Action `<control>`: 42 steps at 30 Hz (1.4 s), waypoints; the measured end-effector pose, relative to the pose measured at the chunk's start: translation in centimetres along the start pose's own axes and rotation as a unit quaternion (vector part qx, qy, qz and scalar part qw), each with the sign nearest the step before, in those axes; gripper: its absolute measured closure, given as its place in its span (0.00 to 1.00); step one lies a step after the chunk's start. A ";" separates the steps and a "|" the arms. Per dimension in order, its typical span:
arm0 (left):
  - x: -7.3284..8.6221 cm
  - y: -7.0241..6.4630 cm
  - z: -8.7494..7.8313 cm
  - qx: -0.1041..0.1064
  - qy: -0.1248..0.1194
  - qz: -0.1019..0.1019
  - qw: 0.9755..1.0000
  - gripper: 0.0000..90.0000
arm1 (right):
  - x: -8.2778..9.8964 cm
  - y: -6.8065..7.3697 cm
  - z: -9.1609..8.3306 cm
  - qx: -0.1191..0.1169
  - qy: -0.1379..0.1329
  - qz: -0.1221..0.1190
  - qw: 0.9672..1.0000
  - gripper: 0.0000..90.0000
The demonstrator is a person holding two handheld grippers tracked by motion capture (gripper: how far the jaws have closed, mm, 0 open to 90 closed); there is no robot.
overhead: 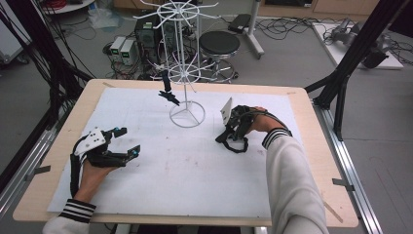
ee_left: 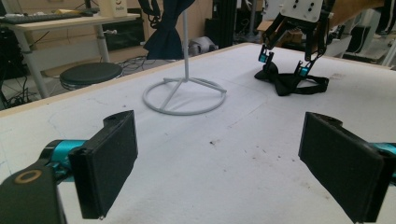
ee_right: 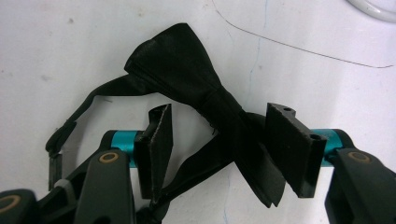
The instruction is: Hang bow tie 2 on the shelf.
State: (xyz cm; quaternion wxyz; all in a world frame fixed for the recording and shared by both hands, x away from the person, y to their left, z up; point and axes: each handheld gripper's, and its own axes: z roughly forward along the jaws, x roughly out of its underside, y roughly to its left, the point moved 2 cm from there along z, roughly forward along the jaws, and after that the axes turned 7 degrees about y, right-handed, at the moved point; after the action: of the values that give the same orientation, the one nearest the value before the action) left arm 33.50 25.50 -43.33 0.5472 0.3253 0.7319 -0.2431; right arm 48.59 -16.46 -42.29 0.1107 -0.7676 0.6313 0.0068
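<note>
one white sheet (overhead: 160, 195) covers the wooden table (overhead: 319, 161) in a cabled lab. left gripper (overhead: 127, 141) rests with jaws spread wide, holding nothing. right gripper (ee_right: 219, 140) straddles the black bow tie (ee_right: 187, 79) lying on the sheet, jaws half spread, one pad touching its knot.

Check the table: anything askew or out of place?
One bow tie lies crumpled on the white mat, strap looped loosely, between the right gripper's jaws. Another bow tie hangs on the wire rack. Nothing looks damaged.
</note>
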 end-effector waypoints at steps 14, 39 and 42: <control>0.0 0.0 0.1 0.001 -0.001 -0.001 1.000 0.14 | -0.4 -0.3 0.4 0.007 0.023 -0.012 1.000 0.68; 0.0 0.1 -0.1 -0.001 -0.003 -0.004 1.000 0.14 | -0.5 -0.2 -0.5 0.014 0.000 0.012 1.000 0.85; 0.0 0.1 -0.1 -0.001 -0.004 -0.005 1.000 0.14 | -0.6 -0.1 -1.1 0.017 -0.019 0.013 1.000 0.85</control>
State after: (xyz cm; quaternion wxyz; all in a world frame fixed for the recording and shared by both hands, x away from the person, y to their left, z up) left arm 33.47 25.63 -43.31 0.5497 0.3201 0.7314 -0.2459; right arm 48.39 -16.02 -41.16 0.1357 -0.7570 0.6391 0.0120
